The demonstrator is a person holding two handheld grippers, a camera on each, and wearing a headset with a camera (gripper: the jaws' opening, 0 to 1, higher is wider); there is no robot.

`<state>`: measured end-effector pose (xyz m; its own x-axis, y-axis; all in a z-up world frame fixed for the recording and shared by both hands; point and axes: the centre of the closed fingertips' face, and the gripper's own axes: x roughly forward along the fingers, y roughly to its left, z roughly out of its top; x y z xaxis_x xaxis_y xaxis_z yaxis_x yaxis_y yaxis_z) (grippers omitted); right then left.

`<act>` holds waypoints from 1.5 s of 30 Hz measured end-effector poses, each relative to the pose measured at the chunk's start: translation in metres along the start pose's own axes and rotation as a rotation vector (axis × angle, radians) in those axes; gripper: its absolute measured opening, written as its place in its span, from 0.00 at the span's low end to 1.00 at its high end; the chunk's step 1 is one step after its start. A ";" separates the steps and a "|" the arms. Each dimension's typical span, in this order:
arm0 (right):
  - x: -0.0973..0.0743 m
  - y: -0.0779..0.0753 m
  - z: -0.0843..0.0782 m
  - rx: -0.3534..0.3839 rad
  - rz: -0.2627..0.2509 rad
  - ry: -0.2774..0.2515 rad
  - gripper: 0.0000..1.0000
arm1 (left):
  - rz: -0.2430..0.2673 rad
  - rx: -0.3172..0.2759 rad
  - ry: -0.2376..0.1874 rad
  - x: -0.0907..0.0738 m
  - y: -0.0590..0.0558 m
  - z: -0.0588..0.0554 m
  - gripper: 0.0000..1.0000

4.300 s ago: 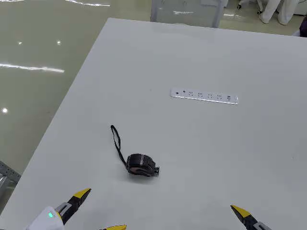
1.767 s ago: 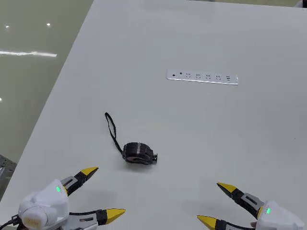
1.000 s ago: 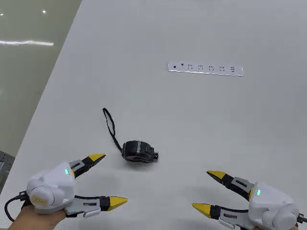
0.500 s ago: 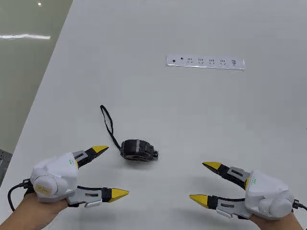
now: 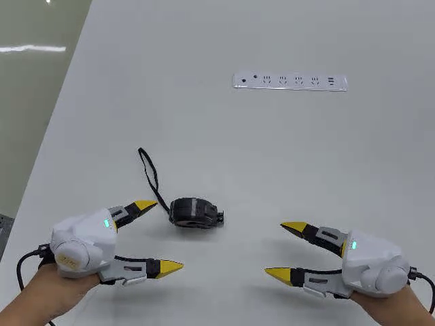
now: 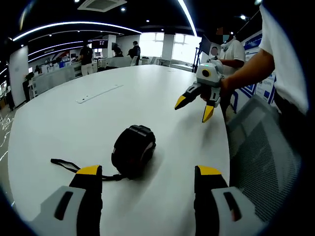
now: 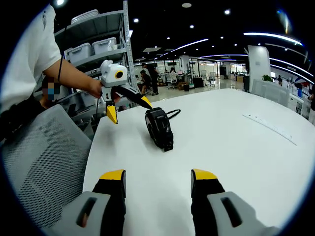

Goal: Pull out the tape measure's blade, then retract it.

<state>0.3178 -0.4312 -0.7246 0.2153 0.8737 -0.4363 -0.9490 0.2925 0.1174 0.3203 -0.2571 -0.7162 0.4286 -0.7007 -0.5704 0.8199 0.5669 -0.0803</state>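
**Head view.** White desk (image 5: 272, 156), matte and bare-topped, running to the upper frame; glossy pale-green floor (image 5: 27, 102) along the left edge, with light reflections. Black tape measure (image 5: 195, 212) lying low and left of centre, blade end to the right, with no blade drawn out. Its black strap (image 5: 149, 176) trails to the upper left. White power strip (image 5: 290, 81) flat on the desk at upper centre, well apart. Left claw (image 5: 160, 235) at lower left, spread wide and holding nothing, its upper yellow tip just beside the tape measure. Right claw (image 5: 280, 249) at lower right, spread wide and holding nothing, apart from the tape measure.

**Left gripper view.** Tape measure (image 6: 133, 149) at centre, just beyond the wide-set jaws of the left claw (image 6: 149, 171). Right claw (image 6: 193, 109) at upper right, held by a person's hand. Mesh chair (image 6: 266, 157) at right. Open-plan office with strip ceiling lights.

**Right gripper view.** Tape measure (image 7: 158, 126) at centre, ahead of the wide-set jaws of the right claw (image 7: 158, 174). Left claw (image 7: 129, 109) at its left. Shelving (image 7: 106, 44) with storage boxes at upper left.
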 end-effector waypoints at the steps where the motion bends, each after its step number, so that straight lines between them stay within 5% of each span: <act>1: 0.001 -0.001 0.000 -0.002 0.002 0.001 0.53 | -0.005 0.003 0.006 0.001 0.000 0.000 0.73; 45: 0.043 -0.022 0.000 -0.015 0.085 0.016 0.47 | -0.094 0.107 0.096 0.048 0.029 -0.007 0.57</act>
<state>0.3475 -0.4002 -0.7459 0.1298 0.8889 -0.4394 -0.9670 0.2114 0.1419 0.3617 -0.2710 -0.7517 0.3141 -0.7007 -0.6406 0.8924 0.4482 -0.0527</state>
